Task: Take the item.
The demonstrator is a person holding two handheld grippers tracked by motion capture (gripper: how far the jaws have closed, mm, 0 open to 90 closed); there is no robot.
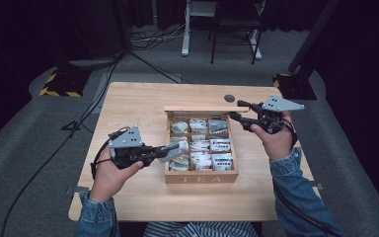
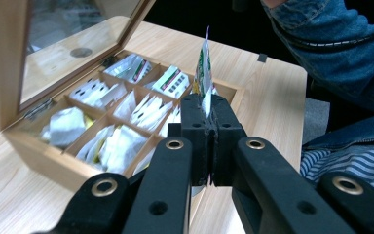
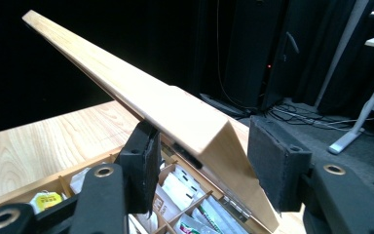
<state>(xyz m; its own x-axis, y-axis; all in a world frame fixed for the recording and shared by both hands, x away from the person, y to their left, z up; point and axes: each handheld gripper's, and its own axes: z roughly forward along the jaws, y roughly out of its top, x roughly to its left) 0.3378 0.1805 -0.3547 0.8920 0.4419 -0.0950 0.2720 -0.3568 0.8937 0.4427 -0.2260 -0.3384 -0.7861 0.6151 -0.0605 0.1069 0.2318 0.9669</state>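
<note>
While the left hand-held gripper (image 2: 208,127) stays out of it, clenched on a tea bag (image 2: 203,73) standing upright just above the near left corner of the wooden tea box (image 1: 201,177), the right hand-held gripper (image 3: 202,168) straddles the corner of the raised lid (image 3: 141,100). Its jaws stand apart, one pad touching the lid, the other clear. The box sits mid-surface (image 1: 128,103).
</note>
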